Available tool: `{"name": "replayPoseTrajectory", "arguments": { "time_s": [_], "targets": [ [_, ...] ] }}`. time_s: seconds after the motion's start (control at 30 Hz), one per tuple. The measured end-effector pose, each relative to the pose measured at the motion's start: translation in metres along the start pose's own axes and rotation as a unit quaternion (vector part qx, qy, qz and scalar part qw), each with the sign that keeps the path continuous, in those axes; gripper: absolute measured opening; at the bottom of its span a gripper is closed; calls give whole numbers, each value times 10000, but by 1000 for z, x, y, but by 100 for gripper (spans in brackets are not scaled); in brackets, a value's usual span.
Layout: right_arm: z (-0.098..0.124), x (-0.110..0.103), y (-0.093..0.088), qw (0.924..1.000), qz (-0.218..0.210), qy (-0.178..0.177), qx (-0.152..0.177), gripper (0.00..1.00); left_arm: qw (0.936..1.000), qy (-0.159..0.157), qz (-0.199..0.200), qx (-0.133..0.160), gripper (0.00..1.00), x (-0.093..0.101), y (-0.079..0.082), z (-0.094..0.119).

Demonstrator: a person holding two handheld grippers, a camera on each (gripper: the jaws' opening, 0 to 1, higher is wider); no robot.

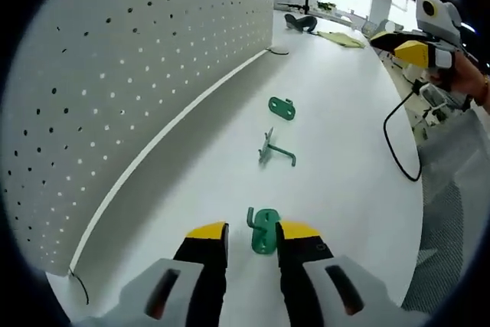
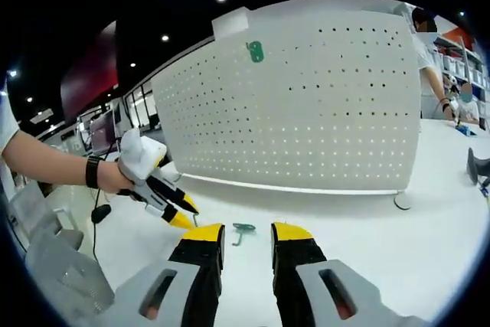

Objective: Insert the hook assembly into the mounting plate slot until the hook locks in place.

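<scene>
Three green metal parts lie in a row on the white table (image 1: 337, 158). A flat plate (image 1: 282, 108) is farthest, a hook piece with a bent prong (image 1: 274, 152) is in the middle, and a third green piece (image 1: 262, 230) lies nearest. My left gripper (image 1: 253, 233) is open, its yellow-tipped jaws either side of that nearest piece. My right gripper (image 2: 246, 237) is open and holds nothing; a green hook (image 2: 243, 229) shows on the table beyond its gap. Held by a hand, the left gripper (image 2: 182, 218) points down at the table. The right gripper (image 1: 413, 50) hovers high at the table's far side.
A white pegboard (image 1: 115, 89) stands along the table, with a small green part (image 2: 255, 52) hung near its top. A black cable (image 1: 398, 147) loops over the table edge. A dark object (image 1: 300, 22) and a yellow-green cloth (image 1: 341, 37) lie at the far end. A person (image 2: 425, 51) stands behind the board.
</scene>
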State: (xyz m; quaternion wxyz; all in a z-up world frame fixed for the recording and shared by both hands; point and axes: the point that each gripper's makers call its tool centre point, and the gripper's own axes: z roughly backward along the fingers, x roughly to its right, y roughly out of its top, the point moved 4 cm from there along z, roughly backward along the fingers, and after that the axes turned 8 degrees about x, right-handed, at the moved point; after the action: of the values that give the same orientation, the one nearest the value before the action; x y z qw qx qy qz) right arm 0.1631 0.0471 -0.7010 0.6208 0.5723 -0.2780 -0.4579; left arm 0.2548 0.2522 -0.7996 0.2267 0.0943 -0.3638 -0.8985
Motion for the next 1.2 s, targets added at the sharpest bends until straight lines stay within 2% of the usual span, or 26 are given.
{"name": "replayPoseTrajectory", "arguments": {
  "time_s": [0.23,0.47,0.6,1.03,1.2],
  "targets": [
    [0,1,-2,10000,-26,-10,-24,24,9996,-166,-106,-200,22,2,-4,-8],
    [-1,3,-3,10000,-62,-30,-34,24,9993,-215,-211,-226,17,3,-3,-12],
    [0,4,-4,10000,-54,-41,-68,24,9988,-320,-222,-305,17,5,-5,-15],
    [0,6,-1,10000,-46,-69,-14,23,9975,-493,-232,-454,5,13,-6,-15],
    [2,6,0,10000,-34,-81,9,23,9969,-509,-266,-537,6,14,-5,-14]
  ]
}}
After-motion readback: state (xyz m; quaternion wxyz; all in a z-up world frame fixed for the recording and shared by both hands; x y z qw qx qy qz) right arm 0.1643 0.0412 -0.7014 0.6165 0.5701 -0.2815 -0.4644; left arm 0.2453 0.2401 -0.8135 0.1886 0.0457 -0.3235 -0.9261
